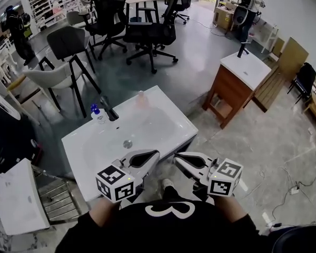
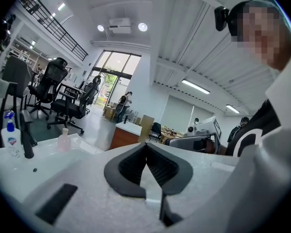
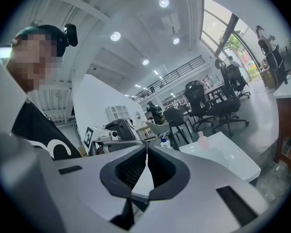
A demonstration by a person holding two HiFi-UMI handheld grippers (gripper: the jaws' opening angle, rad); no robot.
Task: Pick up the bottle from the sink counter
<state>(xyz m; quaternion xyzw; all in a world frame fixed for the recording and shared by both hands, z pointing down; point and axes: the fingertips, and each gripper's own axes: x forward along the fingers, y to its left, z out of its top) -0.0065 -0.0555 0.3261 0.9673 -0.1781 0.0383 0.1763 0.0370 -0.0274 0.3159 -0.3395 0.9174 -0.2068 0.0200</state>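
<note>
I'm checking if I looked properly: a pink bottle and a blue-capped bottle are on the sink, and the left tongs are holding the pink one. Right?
Not quite. The left tongs are shut on nothing. The pink bottle stands untouched on the back rim of the sink, with the blue-capped bottle beside the tap, as the head view shows.

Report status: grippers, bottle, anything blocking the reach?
Both shut, empty: left gripper, right gripper, over the near edge of the sink. Upright on the far rim, untouched: blue-capped bottle, pink bottle. Close beside the blue-capped one: black faucet.
</note>
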